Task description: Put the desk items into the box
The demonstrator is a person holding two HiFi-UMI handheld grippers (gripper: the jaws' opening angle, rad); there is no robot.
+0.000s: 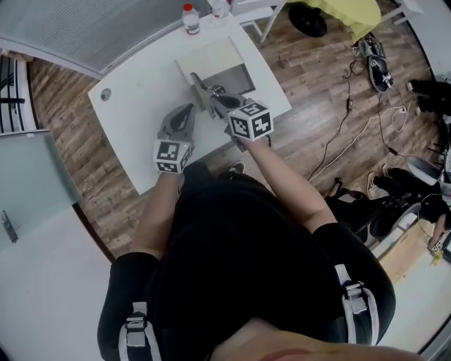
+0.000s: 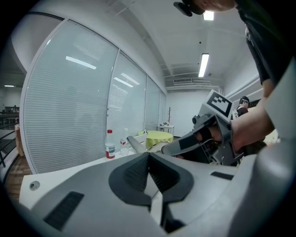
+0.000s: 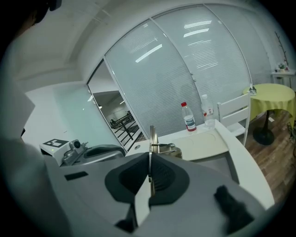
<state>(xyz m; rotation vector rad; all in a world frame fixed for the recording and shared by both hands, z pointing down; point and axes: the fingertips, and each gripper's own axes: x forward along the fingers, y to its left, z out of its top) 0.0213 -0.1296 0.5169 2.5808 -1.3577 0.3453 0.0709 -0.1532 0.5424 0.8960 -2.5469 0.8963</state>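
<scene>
Holding thin metal item (image 1: pixel 200 86) edge-on in right gripper (image 3: pixel 149 159), fingers clamped tight on it, just beside box (image 1: pixel 211 62). Left gripper (image 2: pixel 149 159) fingers closed, empty. Risks: narrow pinch lets item pivot or slip; tip snags box flap, item drops onto surface (image 1: pixel 141 99).

The thin grey metal piece (image 3: pixel 152 136) clamped in the right gripper (image 3: pixel 149 159) shows only edge-on above the white desk (image 1: pixel 134 99), so its kind cannot be told; its lower part is hidden between the pads (image 3: pixel 162 177). At the desk's far end, the clear plastic bottle (image 1: pixel 220 7) is cut off by the head view's top edge, and the print on the red-capped bottle (image 1: pixel 190 20) there is too small to read. The pale open box (image 1: pixel 211 60) on the desk has its near corner hidden behind that gripper. The person's black-clad body (image 1: pixel 232 254) hides the floor below the desk's near edge.
</scene>
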